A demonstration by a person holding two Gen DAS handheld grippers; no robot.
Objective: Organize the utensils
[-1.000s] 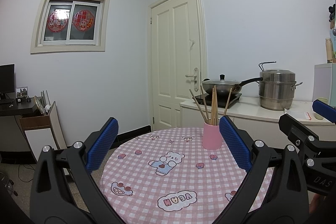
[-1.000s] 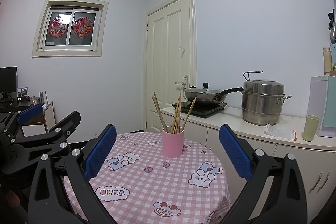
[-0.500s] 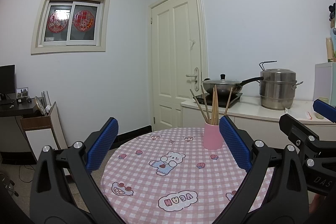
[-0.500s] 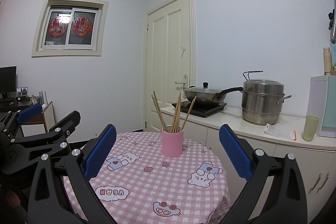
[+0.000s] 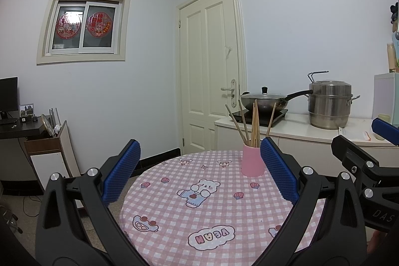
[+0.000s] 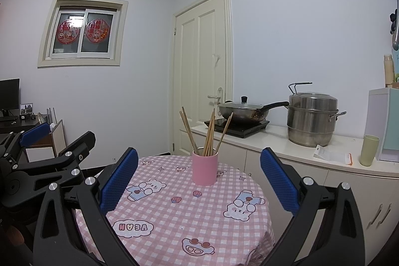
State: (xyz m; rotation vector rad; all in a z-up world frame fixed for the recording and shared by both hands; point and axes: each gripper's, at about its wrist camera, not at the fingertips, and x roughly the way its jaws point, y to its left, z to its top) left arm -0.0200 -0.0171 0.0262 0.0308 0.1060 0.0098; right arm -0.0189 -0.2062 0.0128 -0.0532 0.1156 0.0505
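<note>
A pink cup stands upright on the far side of a round table with a pink checked cloth. Several wooden chopsticks stand in it, fanned out. My left gripper is open and empty, held above the near table edge, with the cup beside its right pad. My right gripper is open and empty, with the cup between its pads but farther away. Each gripper shows at the edge of the other's view.
A white counter behind the table holds a wok on a cooktop, a steel steamer pot, a green cup and a paper slip. A closed door stands behind. A desk and cabinet are at left.
Both views have shifted very slightly; the cup and chopsticks stay put and both grippers remain open.
</note>
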